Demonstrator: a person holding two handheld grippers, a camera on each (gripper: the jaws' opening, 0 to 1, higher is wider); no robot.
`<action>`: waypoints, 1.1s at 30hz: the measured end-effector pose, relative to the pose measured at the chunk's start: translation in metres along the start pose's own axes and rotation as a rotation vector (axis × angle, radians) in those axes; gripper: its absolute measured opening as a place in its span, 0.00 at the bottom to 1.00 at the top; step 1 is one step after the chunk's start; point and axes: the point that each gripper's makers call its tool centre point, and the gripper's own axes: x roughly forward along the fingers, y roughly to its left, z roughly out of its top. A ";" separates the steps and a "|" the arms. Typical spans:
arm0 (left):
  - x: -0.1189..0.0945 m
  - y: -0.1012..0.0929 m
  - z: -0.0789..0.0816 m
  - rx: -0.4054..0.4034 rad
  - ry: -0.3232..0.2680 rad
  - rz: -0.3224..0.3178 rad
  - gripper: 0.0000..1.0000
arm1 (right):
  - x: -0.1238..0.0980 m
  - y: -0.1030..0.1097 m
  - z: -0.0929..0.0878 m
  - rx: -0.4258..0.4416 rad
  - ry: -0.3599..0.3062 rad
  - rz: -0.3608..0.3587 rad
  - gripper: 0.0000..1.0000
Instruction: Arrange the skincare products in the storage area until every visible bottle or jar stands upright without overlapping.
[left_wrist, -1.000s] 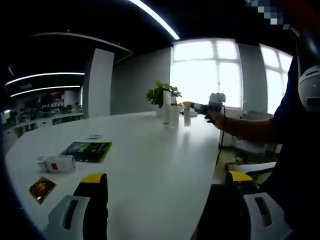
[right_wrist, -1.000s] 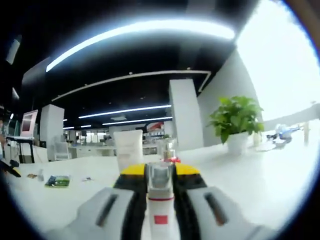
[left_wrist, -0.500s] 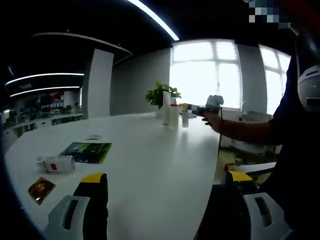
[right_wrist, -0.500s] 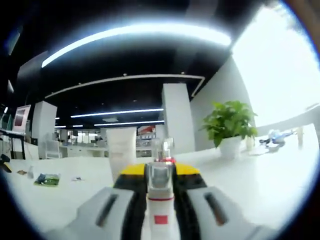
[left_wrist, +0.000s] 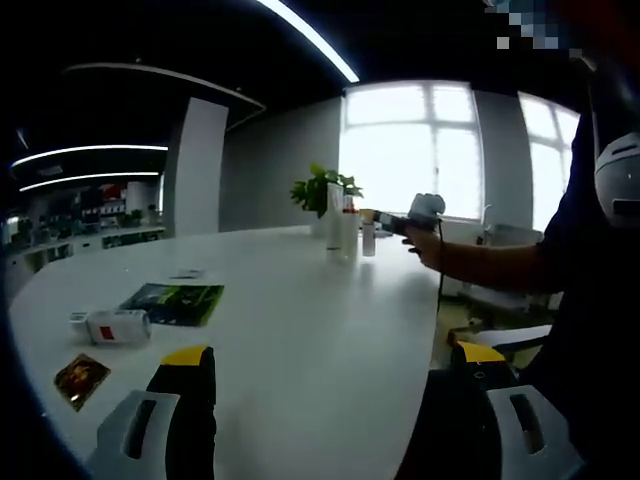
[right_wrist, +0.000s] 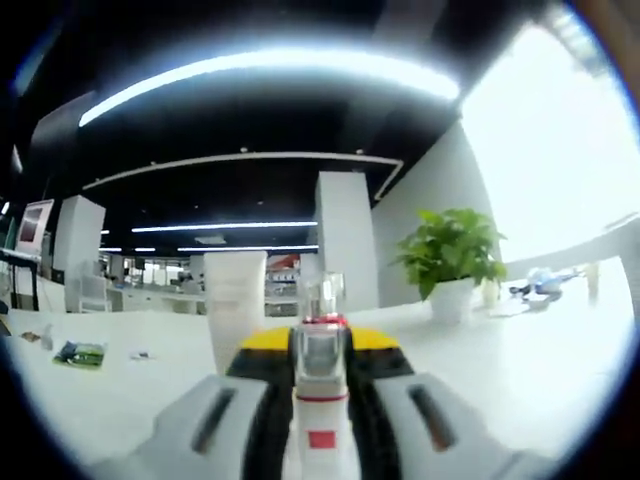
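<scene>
No legible text, brand, number or sign.

- Small white bottle (right_wrist: 320, 400), clamped between the right gripper's jaws: a red square mark on its front, with no lettering that can be made out.
- White box (left_wrist: 117, 326), left of and ahead of the left gripper's jaws: a red patch on its face, unreadable.
- Green printed sheet (left_wrist: 174, 302), just beyond that box: print too blurred to read.
- Small dark card (left_wrist: 84, 378), nearest the left jaw: picture only, nothing readable.
</scene>
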 end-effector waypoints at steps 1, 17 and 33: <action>0.000 0.000 0.000 -0.001 -0.001 -0.001 1.00 | 0.000 0.000 0.000 0.000 -0.004 -0.001 0.17; 0.001 0.001 -0.002 -0.006 0.001 -0.003 1.00 | 0.004 -0.001 -0.007 -0.020 -0.010 -0.008 0.17; 0.001 0.001 -0.001 0.002 0.008 -0.003 1.00 | 0.005 -0.001 -0.011 -0.039 -0.016 -0.003 0.18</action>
